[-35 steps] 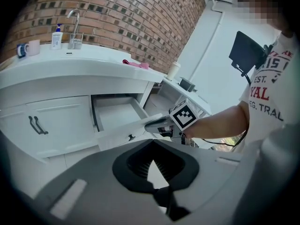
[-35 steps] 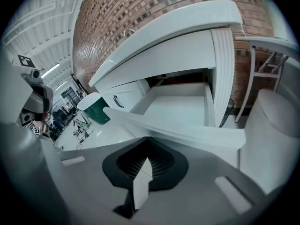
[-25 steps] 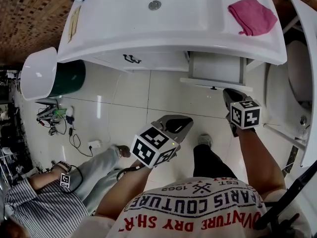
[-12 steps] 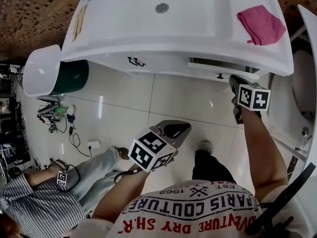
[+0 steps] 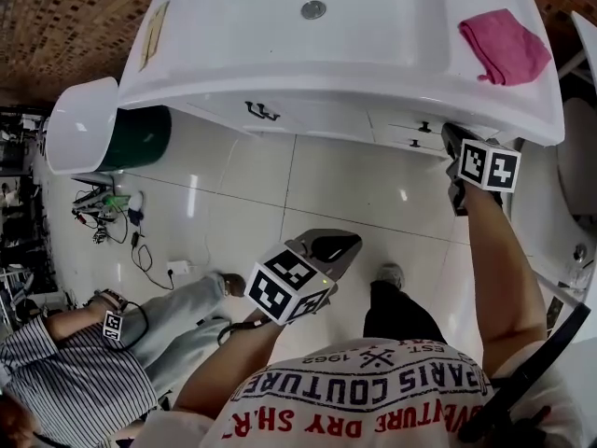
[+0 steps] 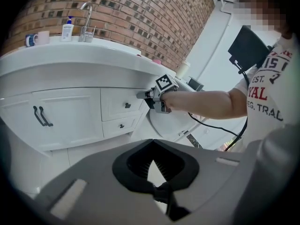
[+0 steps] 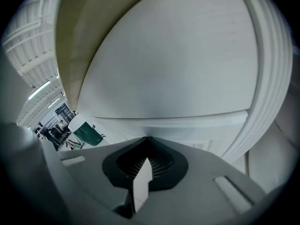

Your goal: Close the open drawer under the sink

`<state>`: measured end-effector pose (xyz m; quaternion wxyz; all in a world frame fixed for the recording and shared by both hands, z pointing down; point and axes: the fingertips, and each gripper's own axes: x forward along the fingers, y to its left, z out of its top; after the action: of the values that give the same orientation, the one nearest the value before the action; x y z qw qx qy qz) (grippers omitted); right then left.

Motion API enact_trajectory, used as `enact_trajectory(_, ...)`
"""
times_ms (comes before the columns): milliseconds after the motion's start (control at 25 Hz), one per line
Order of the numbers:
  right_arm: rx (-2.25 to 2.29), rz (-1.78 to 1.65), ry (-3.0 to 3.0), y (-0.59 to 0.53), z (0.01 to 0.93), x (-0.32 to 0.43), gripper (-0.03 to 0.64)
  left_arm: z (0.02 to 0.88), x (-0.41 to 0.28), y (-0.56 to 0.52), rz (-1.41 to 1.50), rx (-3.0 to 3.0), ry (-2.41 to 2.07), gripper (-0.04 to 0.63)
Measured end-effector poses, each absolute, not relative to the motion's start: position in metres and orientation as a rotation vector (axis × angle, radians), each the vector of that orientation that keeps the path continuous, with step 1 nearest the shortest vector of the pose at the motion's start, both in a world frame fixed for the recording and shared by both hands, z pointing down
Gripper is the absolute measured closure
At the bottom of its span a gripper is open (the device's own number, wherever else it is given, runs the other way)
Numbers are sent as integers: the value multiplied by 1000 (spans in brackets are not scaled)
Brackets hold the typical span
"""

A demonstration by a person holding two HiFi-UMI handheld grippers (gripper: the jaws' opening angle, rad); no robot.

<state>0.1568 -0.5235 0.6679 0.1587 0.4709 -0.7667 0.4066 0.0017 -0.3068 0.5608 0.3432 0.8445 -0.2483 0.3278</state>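
Left gripper point(image 6: 151, 143): jaws together, nothing between them, held above the floor point(image 5: 336, 180), well apart from the cabinet. Right gripper point(image 5: 451, 138): jaws together, empty, tip against the drawer point(image 5: 408, 127) front. Drawer sits flush under the sink point(image 5: 308, 59).

The white sink top point(image 5: 233, 63) fills the upper part. A pink cloth point(image 5: 508, 47) lies near its right end. Under the front edge, near the right corner, the drawer point(image 5: 410, 127) sits flat with the cabinet front. The right gripper point(image 5: 451, 136) is just beside it. The left gripper point(image 5: 328, 247) hangs over the floor point(image 5: 354, 185), well apart from the sink.
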Motion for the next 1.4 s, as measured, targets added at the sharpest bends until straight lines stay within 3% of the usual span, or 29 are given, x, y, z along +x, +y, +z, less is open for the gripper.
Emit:
enact_trajectory(320, 1104, 1134, -2346, -479, 637, 142, 611, 550, 7, -303, 841, 2227, -629, 598)
enact_trajectory(760, 529, 935, -2552, -240, 528, 64, 609, 508, 20, -241, 756, 2318, -565, 598)
enact_trajectory(1400, 796, 577, -2633, 131, 361, -36, 609, 367, -104, 115, 548, 2619, -648, 598)
